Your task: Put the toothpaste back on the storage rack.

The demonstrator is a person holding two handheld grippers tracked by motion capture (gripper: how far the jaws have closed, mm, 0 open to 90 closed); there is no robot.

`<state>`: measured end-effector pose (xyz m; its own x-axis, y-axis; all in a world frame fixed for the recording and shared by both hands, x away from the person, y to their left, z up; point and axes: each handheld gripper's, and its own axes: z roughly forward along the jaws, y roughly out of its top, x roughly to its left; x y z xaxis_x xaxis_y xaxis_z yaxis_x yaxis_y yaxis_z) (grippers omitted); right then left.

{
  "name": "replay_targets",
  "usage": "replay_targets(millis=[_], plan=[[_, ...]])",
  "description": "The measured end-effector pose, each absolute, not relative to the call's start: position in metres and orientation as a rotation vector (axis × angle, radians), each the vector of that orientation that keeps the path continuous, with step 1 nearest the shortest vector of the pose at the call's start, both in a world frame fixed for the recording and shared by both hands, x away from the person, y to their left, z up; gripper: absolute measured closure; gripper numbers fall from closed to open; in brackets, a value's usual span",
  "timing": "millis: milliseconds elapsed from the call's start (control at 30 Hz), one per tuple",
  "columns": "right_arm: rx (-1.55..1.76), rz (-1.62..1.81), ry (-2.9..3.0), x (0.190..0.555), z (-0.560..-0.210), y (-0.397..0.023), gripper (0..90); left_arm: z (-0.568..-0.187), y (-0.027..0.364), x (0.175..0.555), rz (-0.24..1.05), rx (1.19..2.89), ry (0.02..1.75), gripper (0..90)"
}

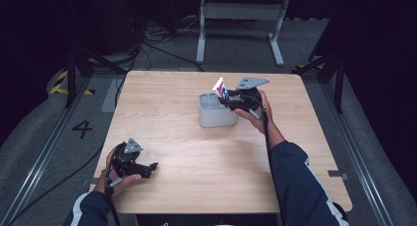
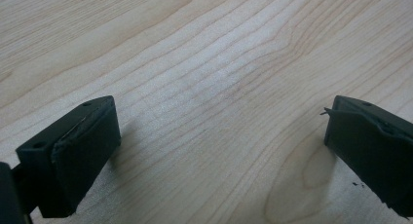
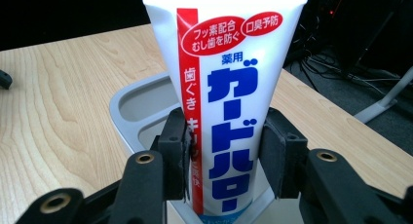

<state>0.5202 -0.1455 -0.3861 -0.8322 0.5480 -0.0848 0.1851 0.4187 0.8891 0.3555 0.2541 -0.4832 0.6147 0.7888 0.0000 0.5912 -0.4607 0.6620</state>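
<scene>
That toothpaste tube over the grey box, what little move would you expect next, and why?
Probably a short lowering, then letting go. The right gripper is shut on the tube, which stands upright with its lower end already inside a compartment of the box. How deep it sits can't be told. The left gripper rests open over bare table, so it seems to have no part in this.

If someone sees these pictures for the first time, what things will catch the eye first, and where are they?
First is the white toothpaste tube with red and blue Japanese print, held upright between the jaws of the right gripper, its lower end over a compartment of the grey organizer box near the middle of the wooden table. Next is the left gripper, low at the near left of the table, its jaws wide apart and holding nothing.
</scene>
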Motion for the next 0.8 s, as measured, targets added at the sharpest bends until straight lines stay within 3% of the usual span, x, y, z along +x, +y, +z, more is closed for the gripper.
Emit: replay_targets(millis=[800], plan=[[0.64,1.366,2.347,0.5151,-0.3863,-0.1474,53.2,-0.4832,0.2541,0.3556,0.405,2.211,1.079,0.1]])
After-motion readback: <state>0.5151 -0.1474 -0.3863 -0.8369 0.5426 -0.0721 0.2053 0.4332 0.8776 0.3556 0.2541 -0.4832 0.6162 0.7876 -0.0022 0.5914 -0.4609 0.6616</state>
